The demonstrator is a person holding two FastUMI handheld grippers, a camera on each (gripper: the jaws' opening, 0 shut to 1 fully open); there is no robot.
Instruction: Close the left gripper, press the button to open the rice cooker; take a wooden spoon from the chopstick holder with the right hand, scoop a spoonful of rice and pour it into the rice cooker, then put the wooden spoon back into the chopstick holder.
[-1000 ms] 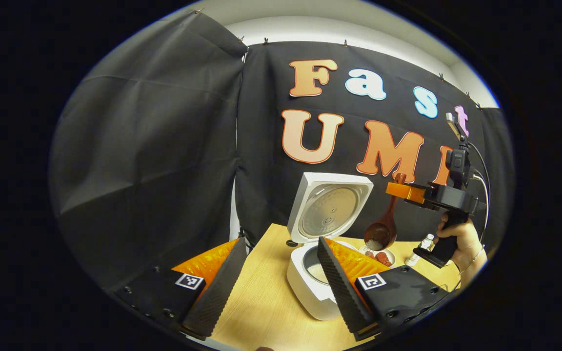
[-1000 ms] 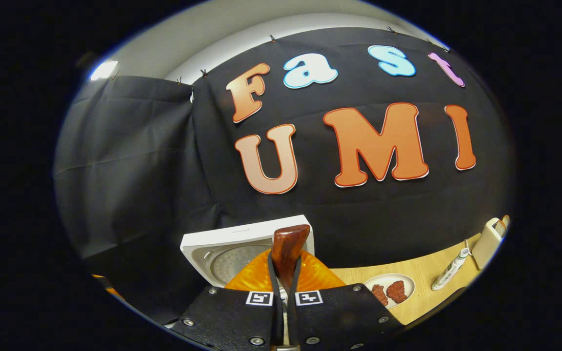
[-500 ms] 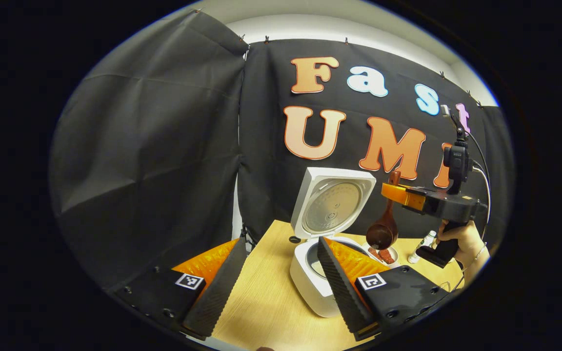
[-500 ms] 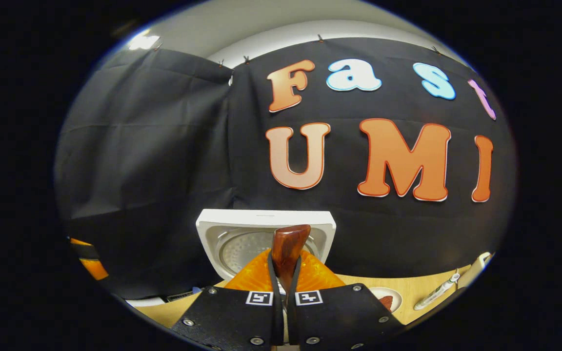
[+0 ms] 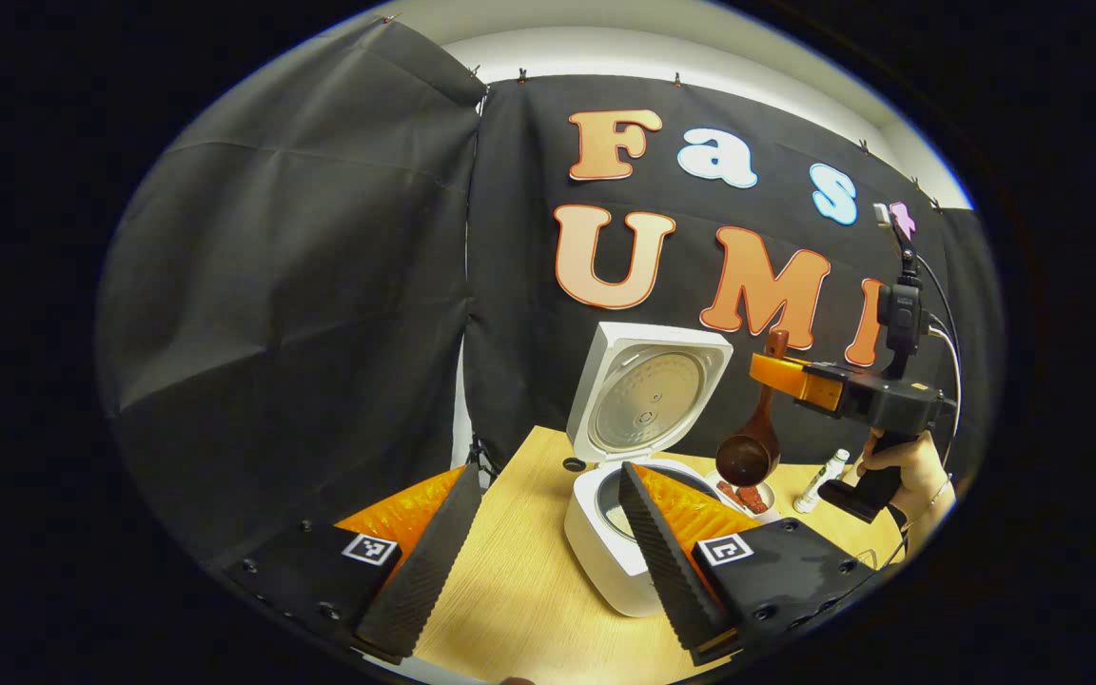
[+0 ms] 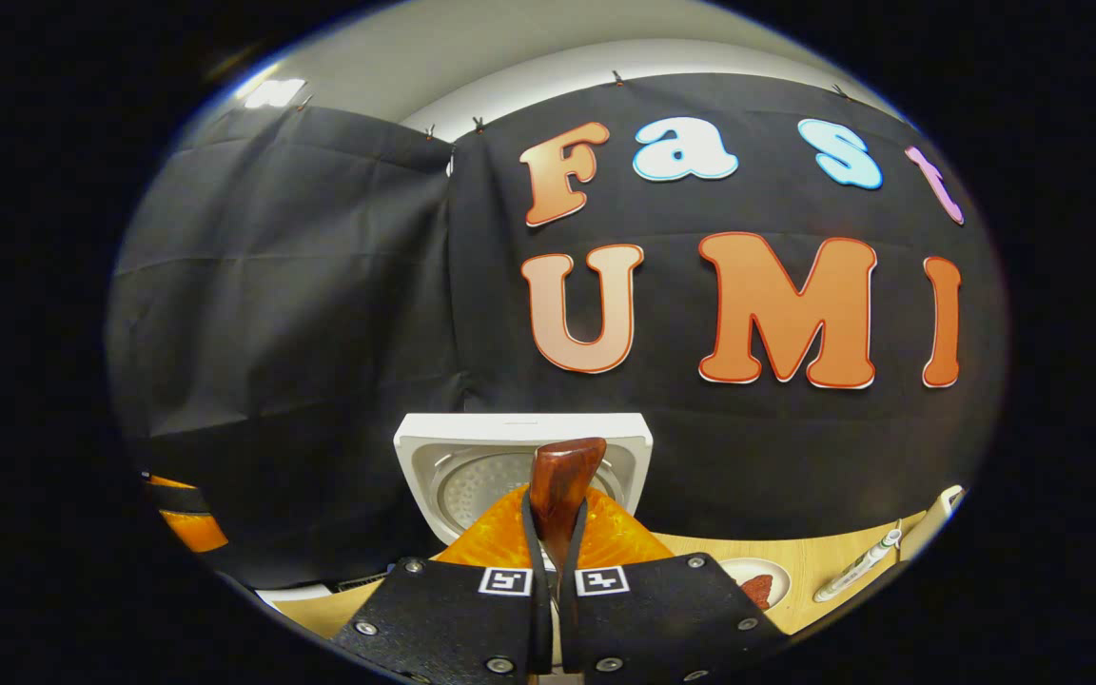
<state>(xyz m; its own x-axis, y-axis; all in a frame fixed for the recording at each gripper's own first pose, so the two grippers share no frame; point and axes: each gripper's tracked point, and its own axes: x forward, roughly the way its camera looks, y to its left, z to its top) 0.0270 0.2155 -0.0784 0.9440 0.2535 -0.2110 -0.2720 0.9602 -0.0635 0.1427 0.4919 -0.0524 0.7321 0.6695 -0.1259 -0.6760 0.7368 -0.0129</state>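
Note:
The white rice cooker (image 5: 605,557) stands on the wooden table with its lid (image 5: 648,400) raised, and pale rice shows inside the pot. My left gripper (image 5: 543,561) is open and low in front of it, nothing between its fingers. To the right, my right gripper (image 5: 774,369) is shut on the handle of the wooden spoon (image 5: 748,457), whose dark bowl hangs down above the cooker's right rim. In the right gripper view the spoon handle (image 6: 562,490) stands upright between the shut fingers of my right gripper (image 6: 556,557), with the lid (image 6: 519,457) behind it.
A small plate (image 5: 750,497) with red pieces and a small white bottle (image 5: 819,469) sit right of the cooker. A hand (image 5: 900,471) holds the right gripper's grip. The plate (image 6: 759,582), a slim bottle (image 6: 857,566) and my left gripper (image 6: 182,518) appear in the right gripper view.
A second ago rice lay in the spoon's bowl; now the bowl looks dark and hangs down. The right gripper turned left toward the cooker lid, then held nearly still. The left gripper stayed open.

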